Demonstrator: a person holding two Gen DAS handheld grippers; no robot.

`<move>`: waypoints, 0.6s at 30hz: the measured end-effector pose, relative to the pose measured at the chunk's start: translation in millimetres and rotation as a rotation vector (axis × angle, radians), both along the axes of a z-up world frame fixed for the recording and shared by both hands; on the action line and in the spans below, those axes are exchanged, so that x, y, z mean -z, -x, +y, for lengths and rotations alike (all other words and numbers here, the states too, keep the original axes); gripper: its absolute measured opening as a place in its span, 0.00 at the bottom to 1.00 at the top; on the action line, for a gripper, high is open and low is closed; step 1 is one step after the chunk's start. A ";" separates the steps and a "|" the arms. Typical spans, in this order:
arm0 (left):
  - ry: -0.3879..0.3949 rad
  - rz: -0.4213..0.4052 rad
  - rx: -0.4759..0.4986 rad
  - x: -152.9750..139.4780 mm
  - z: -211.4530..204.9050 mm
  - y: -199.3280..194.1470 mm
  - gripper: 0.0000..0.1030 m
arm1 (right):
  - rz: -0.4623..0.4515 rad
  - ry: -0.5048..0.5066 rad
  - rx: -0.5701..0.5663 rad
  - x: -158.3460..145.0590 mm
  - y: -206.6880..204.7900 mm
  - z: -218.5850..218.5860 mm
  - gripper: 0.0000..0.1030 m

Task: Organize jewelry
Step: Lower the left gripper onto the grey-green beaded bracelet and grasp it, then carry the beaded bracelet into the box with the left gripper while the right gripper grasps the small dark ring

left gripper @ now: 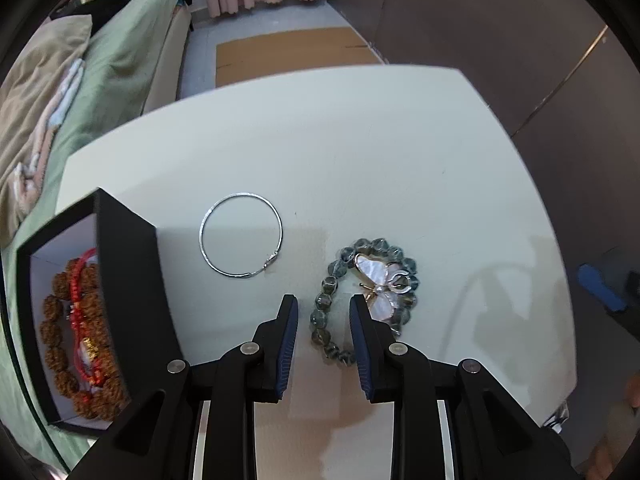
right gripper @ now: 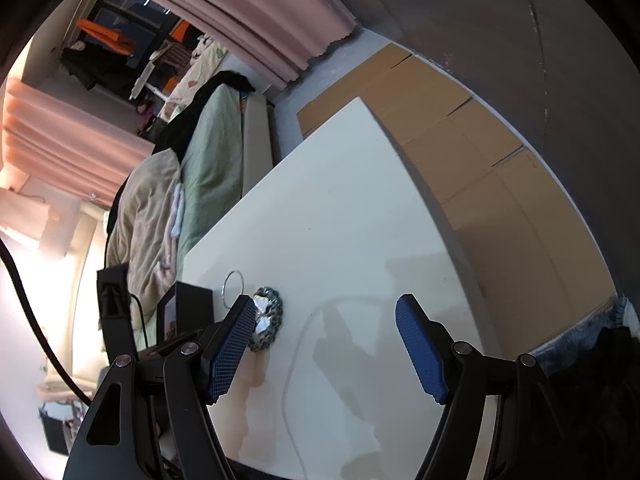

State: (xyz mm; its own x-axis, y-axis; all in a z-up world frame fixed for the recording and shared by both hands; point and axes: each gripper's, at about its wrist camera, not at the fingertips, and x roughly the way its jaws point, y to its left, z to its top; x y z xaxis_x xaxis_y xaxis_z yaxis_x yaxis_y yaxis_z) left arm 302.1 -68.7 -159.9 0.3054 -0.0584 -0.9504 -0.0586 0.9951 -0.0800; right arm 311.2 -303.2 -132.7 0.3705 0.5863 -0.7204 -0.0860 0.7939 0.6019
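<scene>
Left tongs (left gripper: 323, 308) point down at the white table (left gripper: 360, 152), jaws partly open around the near-left beads of a grey-green bead bracelet (left gripper: 322, 312), pads not pressing it. A pearly butterfly brooch (left gripper: 380, 280) lies on the bracelet. Silver hoop (left gripper: 240, 236) sits just left, apart. Black box (left gripper: 132, 280) at the table's left edge holds a brown bead bracelet (left gripper: 60, 344) and red cord (left gripper: 80, 312). Right tongs (right gripper: 326, 308) hang wide open, holding nothing.

The right gripper (right gripper: 326, 318) hung over the white table (right gripper: 352, 208), jaws wide apart, nothing between them — the grey bead bracelet (right gripper: 269, 320) and silver hoop (right gripper: 233, 286) lay beyond its left finger, beside a black box (right gripper: 192, 308).
</scene>
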 end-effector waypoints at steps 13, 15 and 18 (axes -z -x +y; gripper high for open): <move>0.140 -0.125 0.059 -36.9 3.6 14.3 0.08 | -0.004 0.025 -0.051 0.9 0.3 27.9 0.70; 0.169 -0.162 0.076 -51.1 4.5 20.1 0.08 | -0.009 0.031 -0.055 0.0 1.5 31.8 0.70; 0.196 -0.198 0.086 -66.7 7.8 26.6 0.08 | -0.009 0.043 -0.069 0.3 3.0 39.7 0.68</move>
